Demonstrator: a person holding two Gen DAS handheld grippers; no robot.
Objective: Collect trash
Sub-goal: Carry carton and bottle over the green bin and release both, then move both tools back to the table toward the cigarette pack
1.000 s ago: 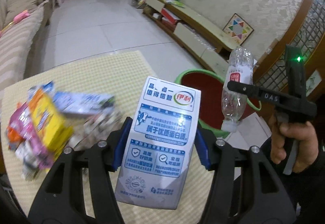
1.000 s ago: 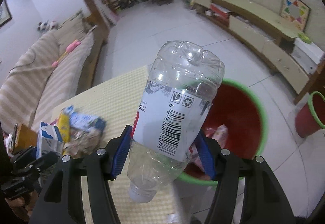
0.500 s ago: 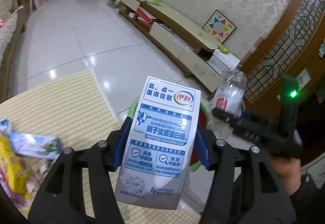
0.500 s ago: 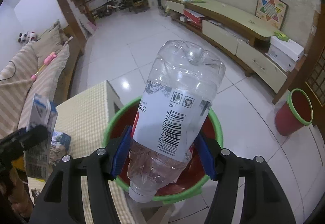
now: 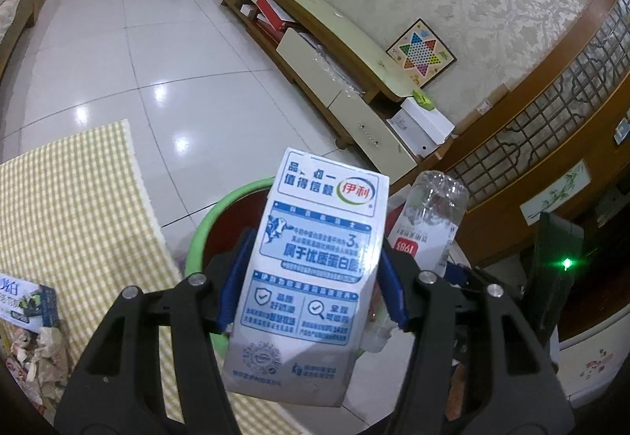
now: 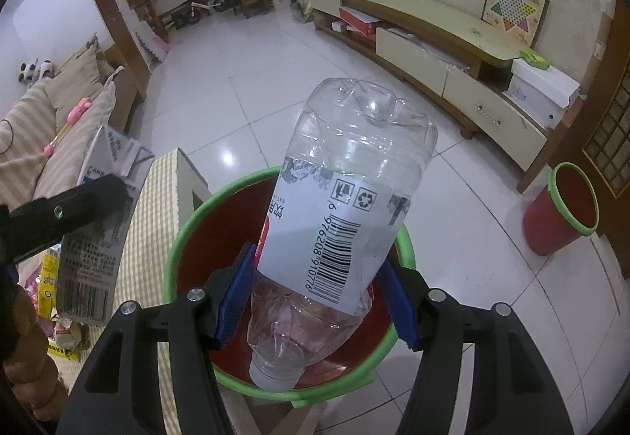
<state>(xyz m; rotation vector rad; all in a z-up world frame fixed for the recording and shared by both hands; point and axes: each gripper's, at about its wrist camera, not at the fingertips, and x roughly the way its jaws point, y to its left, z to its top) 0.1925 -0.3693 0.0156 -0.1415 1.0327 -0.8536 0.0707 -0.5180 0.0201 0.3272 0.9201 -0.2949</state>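
Note:
My left gripper [image 5: 311, 289] is shut on a blue-and-white milk carton [image 5: 311, 261], held upright above the near rim of a red bin with a green rim [image 5: 214, 222]. My right gripper [image 6: 319, 297] is shut on a clear plastic bottle [image 6: 346, 214], cap down, directly over the same bin [image 6: 177, 238]. The bottle also shows in the left wrist view [image 5: 427, 222], just right of the carton. The carton shows in the right wrist view [image 6: 98, 234] at the left, over the table edge.
A table with a yellow checked cloth [image 5: 71, 198] stands left of the bin, with wrappers and crumpled paper [image 5: 27, 320] on it. A second red bin [image 6: 563, 206] stands on the floor at right. A long TV cabinet [image 6: 433, 41] lines the far wall.
Both grippers have swung right, away from the trash pile on the table, and now hold the carton and the bottle over the red bin. Both stay shut.

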